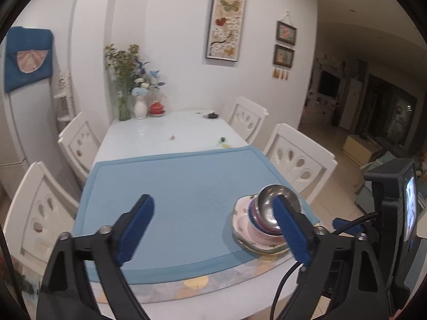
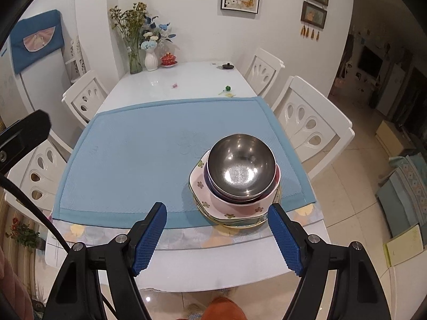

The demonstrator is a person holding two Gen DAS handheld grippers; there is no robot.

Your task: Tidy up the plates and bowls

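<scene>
While both grippers hang clear of the dishes, the stack (image 2: 234, 184) sits at the near right corner of the mat (image 2: 128, 165), close to the tabletop (image 2: 186, 266) edge, and that placement is the main risk. It is a steel bowl (image 2: 241, 168) nested in darker bowls, these in a pink bowl (image 2: 240, 204), on a floral plate (image 2: 198, 181) above at least one more plate. A careless nudge from the right could, I judge, slide the pile toward the edge or tip the top bowl, which looks to sit slightly off centre. A finger pushed against the smooth steel may well slip rather than grip.

The left gripper (image 1: 213, 226) has its fingers (image 1: 136, 229) spread wide with nothing between them. The right gripper (image 2: 217, 237) is also apart, somewhat narrower, and empty, back from the stack over the tabletop edge.

From the right wrist view the bowls are seen from above, so the nesting and the plate rims show plainly. From the left wrist view the stack appears side-on and partly hidden behind the left gripper's right finger, but this view alone shows the right gripper's body beside the stack, and more of the empty mat to the left, where dishes could be sorted.
</scene>
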